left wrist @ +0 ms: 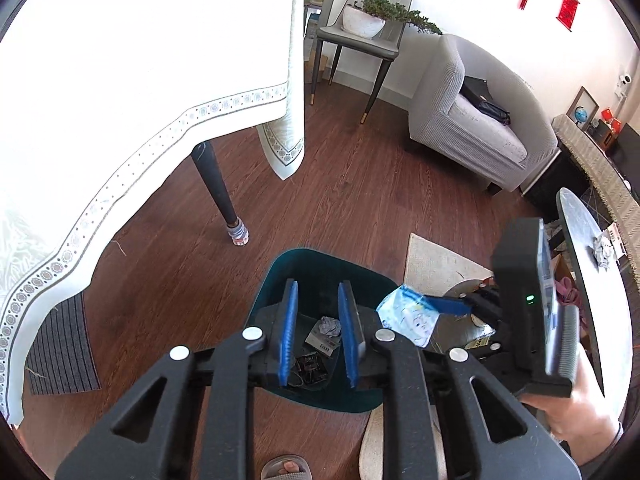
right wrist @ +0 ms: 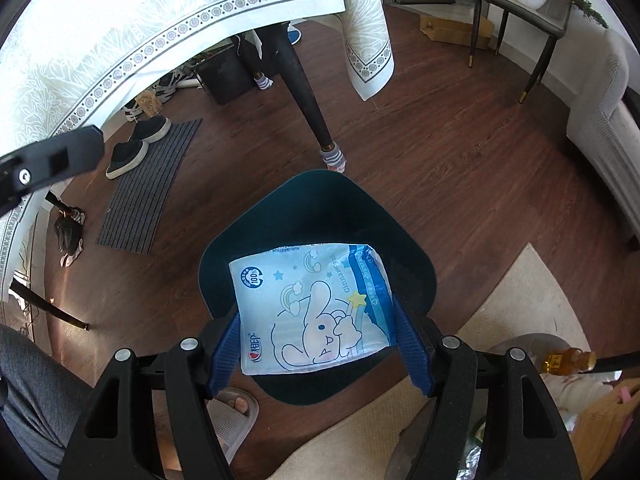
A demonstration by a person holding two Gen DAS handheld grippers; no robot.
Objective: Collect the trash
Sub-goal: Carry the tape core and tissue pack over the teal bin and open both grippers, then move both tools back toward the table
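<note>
The right gripper [right wrist: 316,344] is above the dark teal trash bin [right wrist: 416,276], and its jaws are clamped on a flat white and blue packet [right wrist: 316,308] with a cartoon rabbit printed on it. The packet hangs over the open mouth of the bin and does not touch the rim. In the left wrist view the same packet [left wrist: 406,314] shows at the right edge of the bin [left wrist: 280,276], held from the right side.

The left gripper [left wrist: 318,334] is also over the bin; its jaws are apart and hold nothing. Between its blue pads [left wrist: 289,332] one sees the bottom of the bin, where a crumpled grey paper ball [left wrist: 330,326], a small white label [left wrist: 320,342] and a dark small item [left wrist: 310,368] lie.

Beside the bin, on the side near the person, there is a foot in a grey slipper [right wrist: 236,408] on the wooden floor [right wrist: 440,152]. Behind the bin stands a dark table leg [right wrist: 308,112] with a striped sock cover, under a white tablecloth [right wrist: 168,12]. To the left of the bin lie a striped mat [right wrist: 148,184] and dark shoes [right wrist: 138,144]. Far beyond the bin are a grey sofa [left wrist: 472,120] and a chair with a potted plant [left wrist: 368,18].
</note>
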